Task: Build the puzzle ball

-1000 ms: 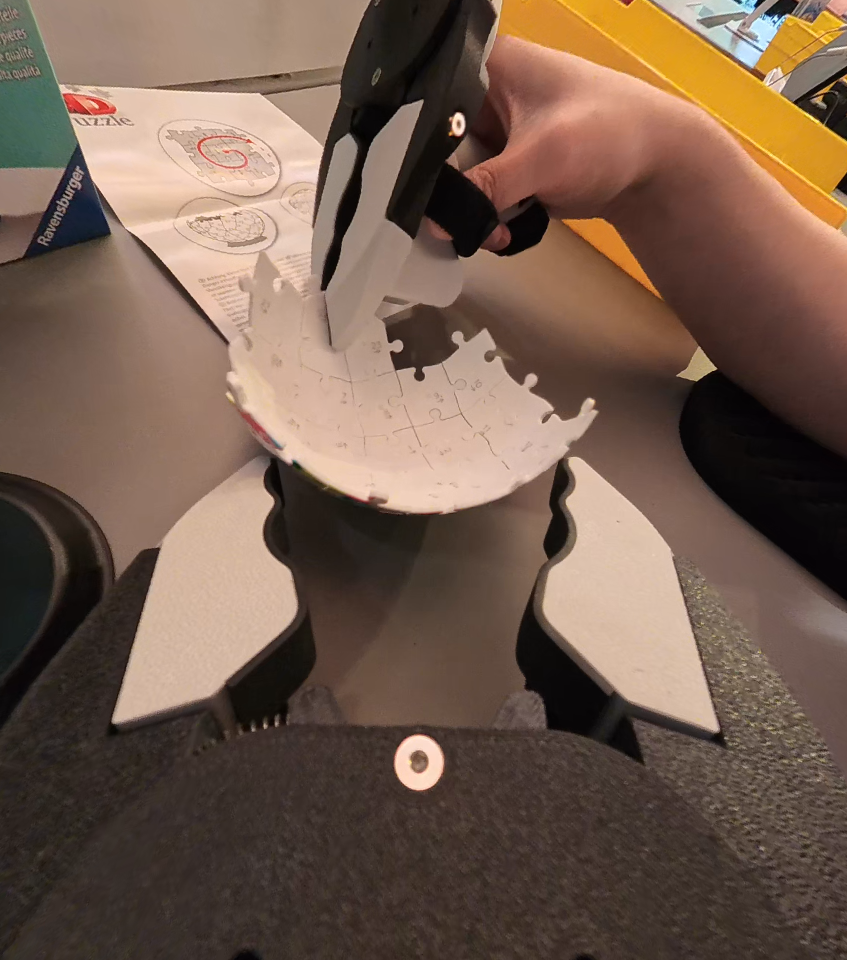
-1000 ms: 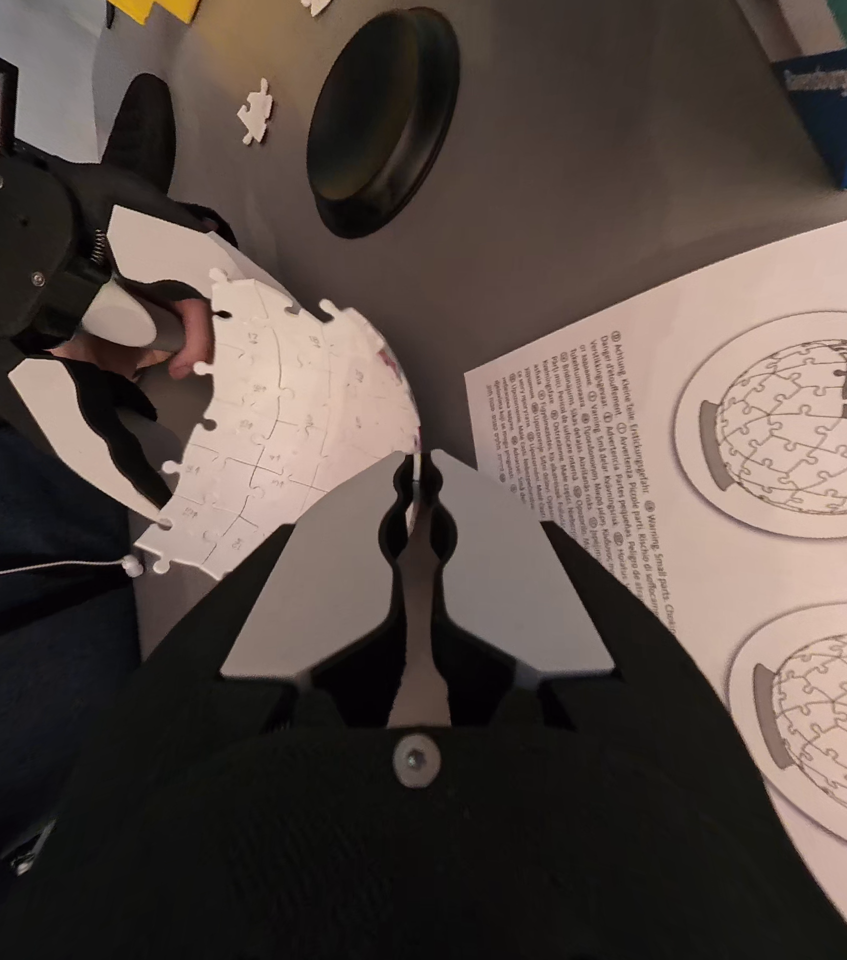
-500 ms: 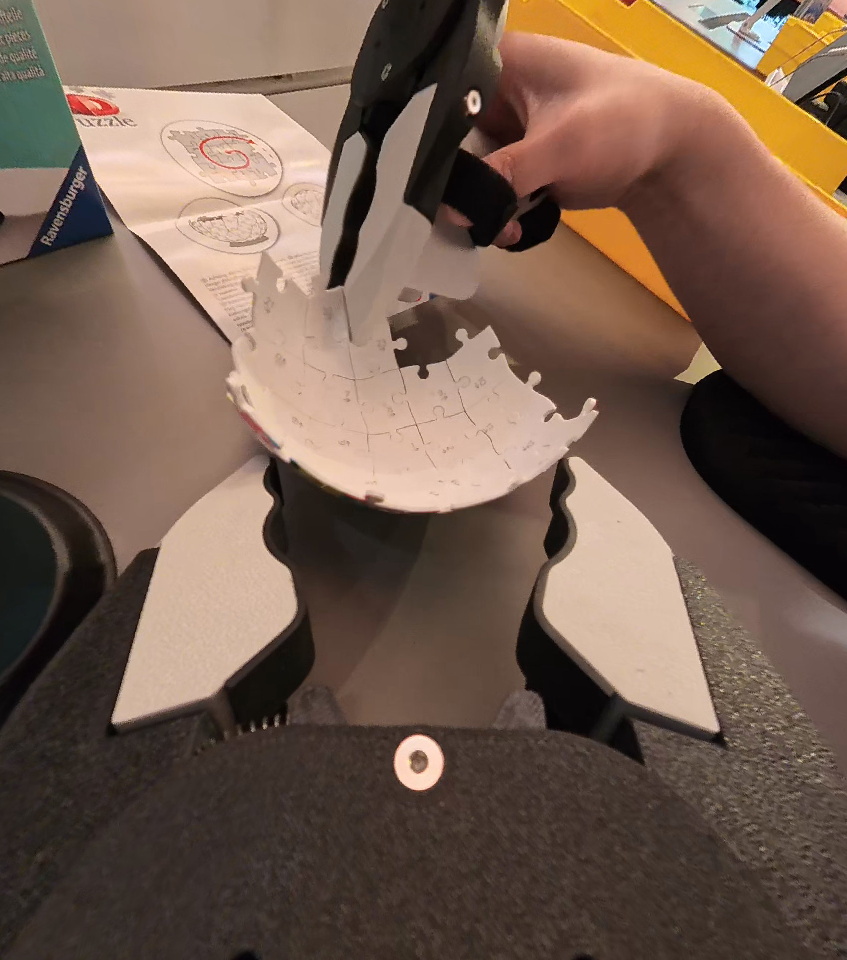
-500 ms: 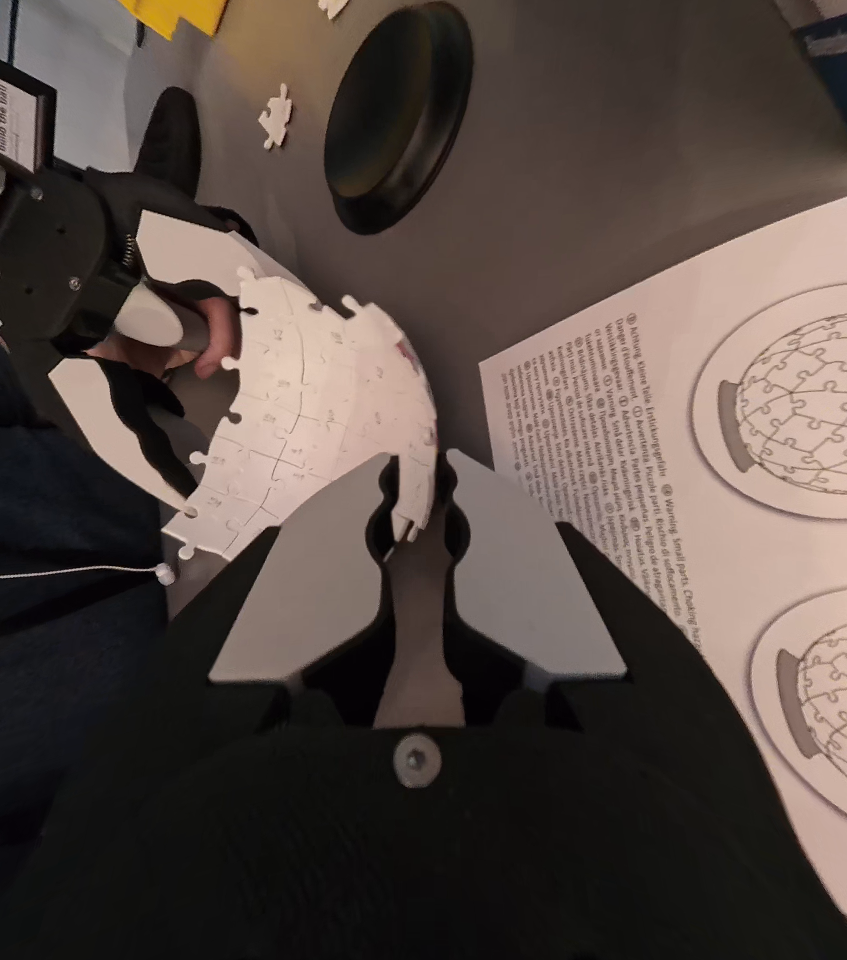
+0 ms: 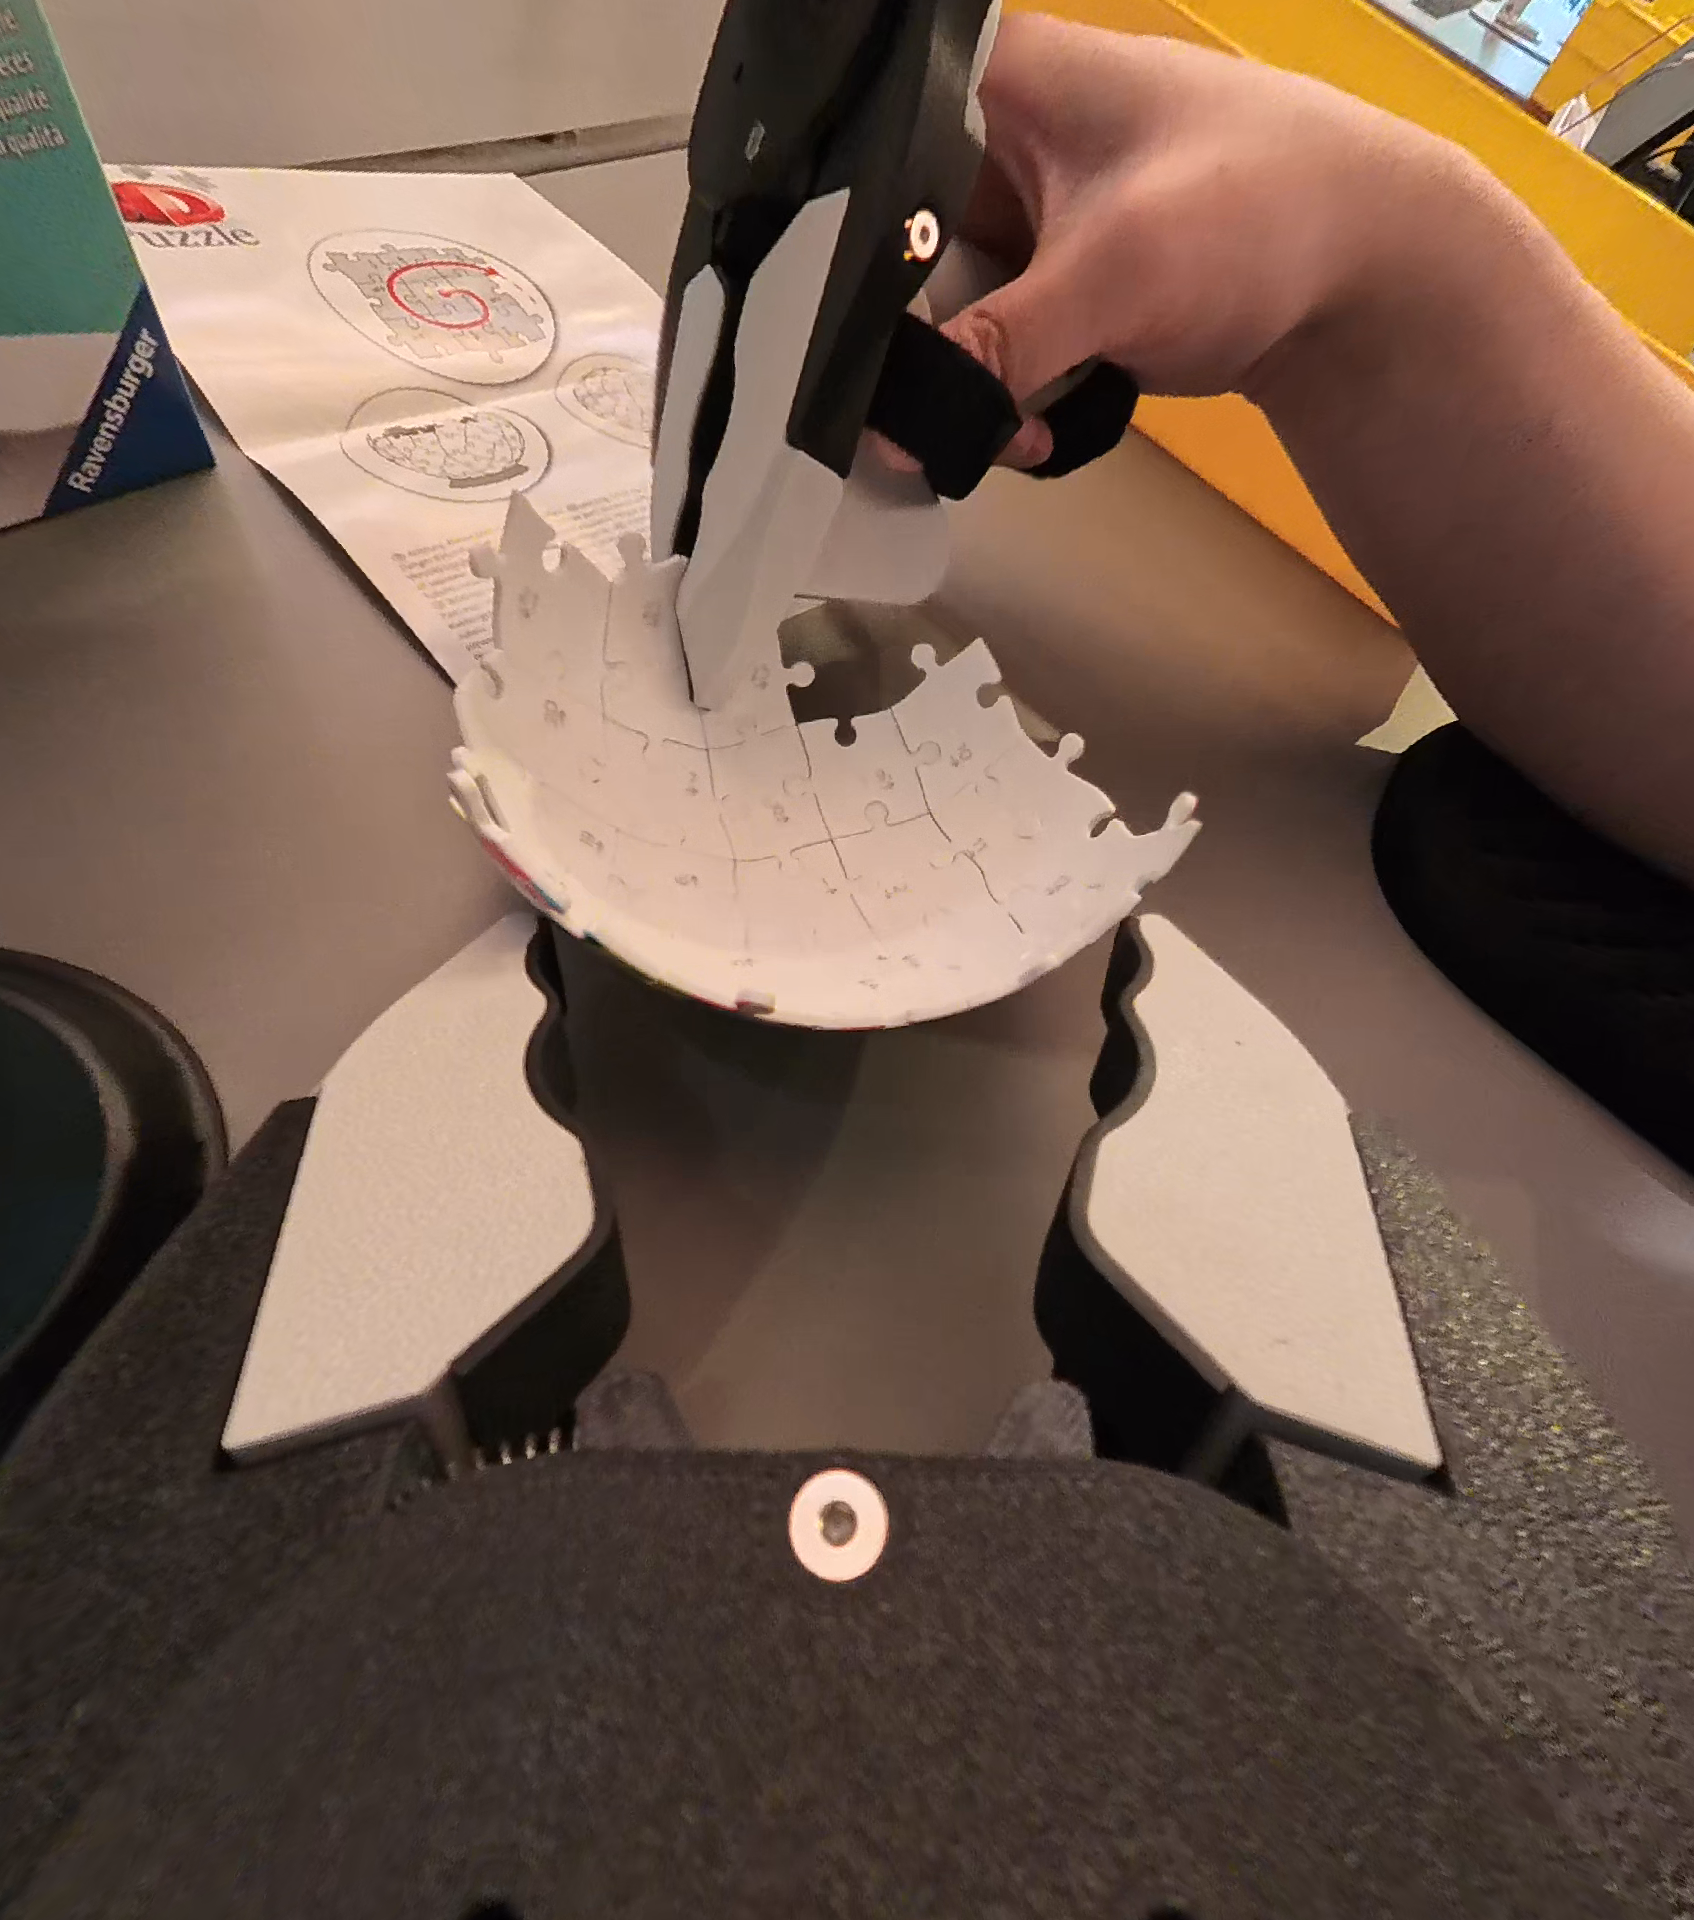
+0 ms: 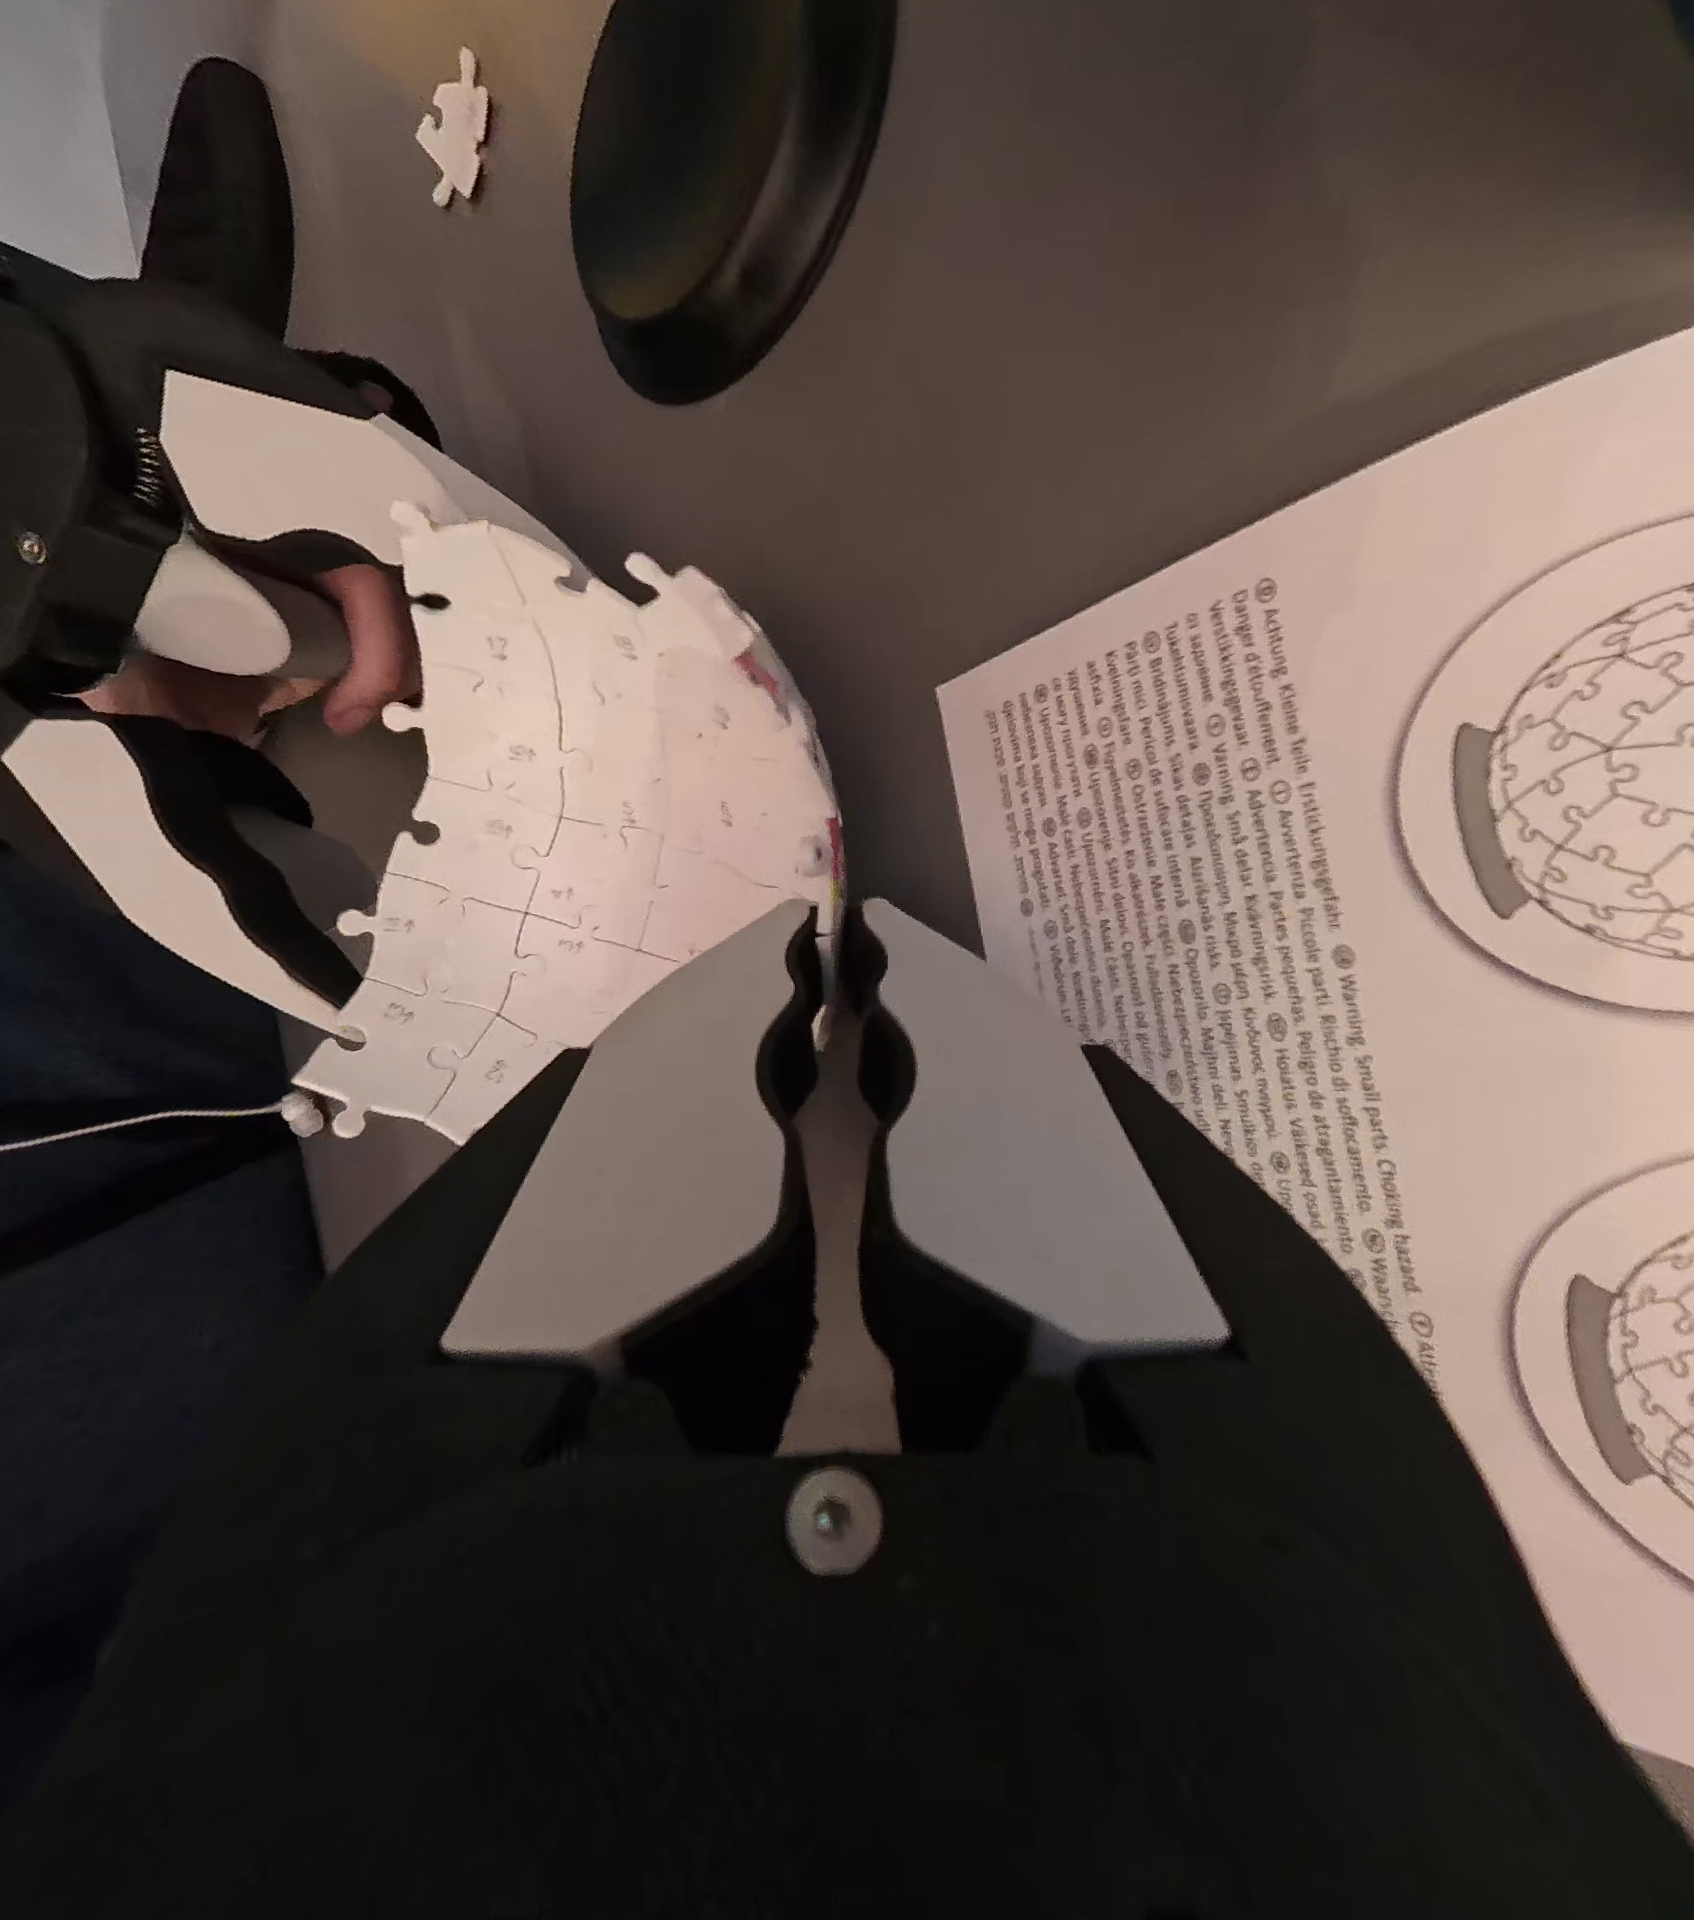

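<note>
On the grey table (image 5: 147, 727), the largest items are lying around the work: the unfolded instruction sheet (image 6: 1445, 935), the puzzle box (image 5: 22, 260) at far left and a black round stand (image 6: 729, 187). The box is showing only in the left wrist view, as are the yellow bins (image 5: 1445, 208) behind the person's right hand (image 5: 1186, 229). The right wrist view alone is showing one loose puzzle piece (image 6: 456, 140) lying on the table beside the stand, and the sheet's two globe diagrams.

The puzzle ball (image 5: 801, 831) is sitting as a half-built white bowl, hollow side up, raised off the table between the two grippers. Coloured print is visible only along its outer rim.

The right gripper (image 6: 830, 935) is coming down from above onto the shell's far rim; its fingers (image 6: 978, 1091) are pressing almost together, with the edge of the shell pinched in the narrow gap between them. In the left wrist view one fingertip is lying against the inner wall.

The left gripper (image 5: 832, 997) is standing wide apart, its fingers (image 5: 427, 1195) flanking the near underside of the shell. Whether the tips are touching it, the views are not settling; nothing is clamped between them.
</note>
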`<state>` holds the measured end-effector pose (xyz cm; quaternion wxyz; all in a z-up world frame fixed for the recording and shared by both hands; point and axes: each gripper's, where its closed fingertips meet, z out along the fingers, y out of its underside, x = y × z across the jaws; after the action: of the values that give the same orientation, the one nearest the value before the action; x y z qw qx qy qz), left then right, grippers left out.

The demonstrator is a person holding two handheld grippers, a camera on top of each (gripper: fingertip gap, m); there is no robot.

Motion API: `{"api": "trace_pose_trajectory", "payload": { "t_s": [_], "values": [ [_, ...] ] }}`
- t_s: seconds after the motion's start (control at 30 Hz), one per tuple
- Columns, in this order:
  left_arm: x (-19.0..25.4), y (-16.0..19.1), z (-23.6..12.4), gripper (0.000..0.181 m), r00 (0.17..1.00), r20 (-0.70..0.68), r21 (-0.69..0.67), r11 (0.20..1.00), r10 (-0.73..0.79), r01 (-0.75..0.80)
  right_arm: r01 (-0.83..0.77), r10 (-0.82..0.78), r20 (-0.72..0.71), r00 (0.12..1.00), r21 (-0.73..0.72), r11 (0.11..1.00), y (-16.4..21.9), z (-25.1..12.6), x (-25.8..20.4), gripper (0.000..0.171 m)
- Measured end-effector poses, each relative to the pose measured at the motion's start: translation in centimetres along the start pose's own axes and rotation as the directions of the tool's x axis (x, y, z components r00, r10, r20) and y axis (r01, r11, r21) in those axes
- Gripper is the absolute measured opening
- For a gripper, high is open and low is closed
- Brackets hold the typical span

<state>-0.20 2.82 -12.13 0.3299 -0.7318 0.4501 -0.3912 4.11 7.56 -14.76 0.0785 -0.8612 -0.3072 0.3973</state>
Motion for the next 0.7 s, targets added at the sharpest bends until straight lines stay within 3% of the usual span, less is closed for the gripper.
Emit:
{"api": "trace_pose_trajectory", "payload": {
  "t_s": [0.17,0.23,0.6,0.7],
  "values": [
    [0.1,0.1,-0.2,0.099,1.000,-0.003,0.004,1.000,-0.006,0.006,0.025,-0.025,0.020,0.999,0.018,1.000,0.0,0.3,-0.2,0.005],
    [0.2,0.3,-0.4,0.099,1.000,-0.006,0.000,1.000,-0.009,0.009,0.028,-0.028,0.024,0.999,0.013,1.000,0.2,0.4,-0.2,0.023],
    [0.4,1.0,-0.5,0.100,1.000,-0.008,-0.035,0.999,-0.006,0.006,0.101,-0.099,0.046,0.994,-0.045,0.994,1.2,0.7,-1.1,0.006],
    [0.7,1.1,-0.7,0.102,1.000,-0.013,-0.028,0.999,-0.024,0.024,0.071,-0.067,0.086,0.994,-0.048,0.996,1.3,0.9,-1.6,0.025]
  ]
}}
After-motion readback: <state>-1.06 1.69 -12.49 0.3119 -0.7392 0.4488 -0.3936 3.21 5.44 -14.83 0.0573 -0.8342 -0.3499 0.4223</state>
